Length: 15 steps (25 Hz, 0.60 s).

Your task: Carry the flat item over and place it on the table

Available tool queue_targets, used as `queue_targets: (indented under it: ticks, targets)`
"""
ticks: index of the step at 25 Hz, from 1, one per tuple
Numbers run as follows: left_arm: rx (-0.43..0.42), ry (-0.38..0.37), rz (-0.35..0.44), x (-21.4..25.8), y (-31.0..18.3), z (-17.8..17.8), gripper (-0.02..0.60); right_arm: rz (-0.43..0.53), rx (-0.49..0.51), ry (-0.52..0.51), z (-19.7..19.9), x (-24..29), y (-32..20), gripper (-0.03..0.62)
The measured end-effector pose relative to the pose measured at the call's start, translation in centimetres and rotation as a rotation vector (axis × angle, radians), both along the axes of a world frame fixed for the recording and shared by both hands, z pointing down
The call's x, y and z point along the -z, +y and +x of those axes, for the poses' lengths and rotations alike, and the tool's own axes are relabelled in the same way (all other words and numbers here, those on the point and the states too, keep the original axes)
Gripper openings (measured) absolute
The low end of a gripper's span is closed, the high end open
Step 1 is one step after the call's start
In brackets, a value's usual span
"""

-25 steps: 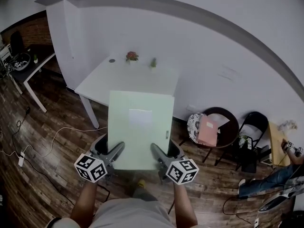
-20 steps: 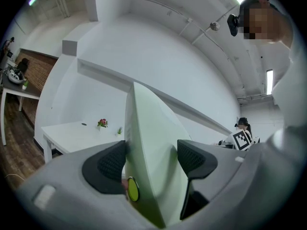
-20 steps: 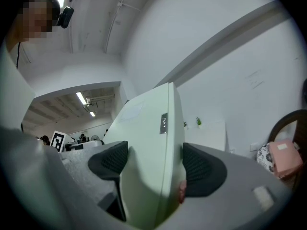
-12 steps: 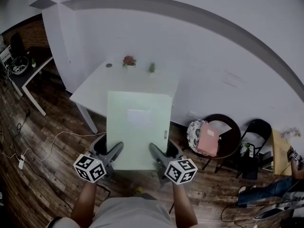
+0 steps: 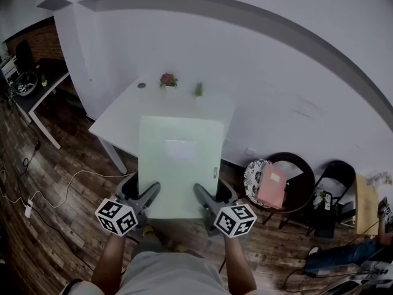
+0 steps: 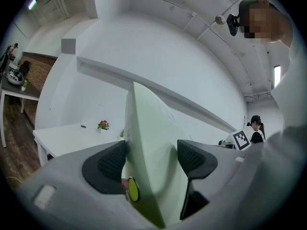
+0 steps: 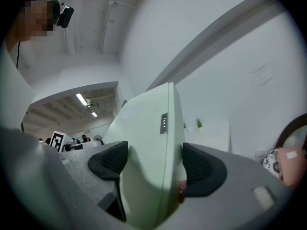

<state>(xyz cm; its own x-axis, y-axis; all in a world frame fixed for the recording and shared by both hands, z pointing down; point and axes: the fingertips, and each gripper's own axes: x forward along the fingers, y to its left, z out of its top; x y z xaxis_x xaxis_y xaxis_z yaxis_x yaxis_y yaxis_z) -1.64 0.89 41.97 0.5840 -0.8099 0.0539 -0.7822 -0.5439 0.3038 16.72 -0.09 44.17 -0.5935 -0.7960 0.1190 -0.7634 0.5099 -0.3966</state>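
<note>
"Head view: what is showing, biggest first?"
"A white table [image 5: 116, 112] is standing against the wall. A pale green board [image 5: 179, 165] with a white label is hanging level, its far end overlapping the table's near side."
"And the holds?"
"The left gripper [image 5: 141, 192] and right gripper [image 5: 213, 194] are each clamping its near edge, with open floor lying either side."

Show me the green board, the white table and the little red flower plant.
green board [image 5: 179, 172], head view, middle of its flat face.
white table [image 5: 123, 112], head view, bare tabletop left of the board.
red flower plant [image 5: 166, 78], head view, its blossoms.
</note>
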Motion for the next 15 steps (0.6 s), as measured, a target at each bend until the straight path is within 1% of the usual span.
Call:
queue_targets:
  ticks: [5,15]
  targets:
    - [-0.004,0.008,0.003,-0.5,-2.7,-0.3,0.331,0.0,0.001,0.004,-0.3,-0.4,-2.7,0.351]
    - [-0.036,0.017,-0.017,-1.5,-11.0,-2.3,0.331,-0.021,-0.024,0.013,-2.3,-1.3,-10.5,0.35]
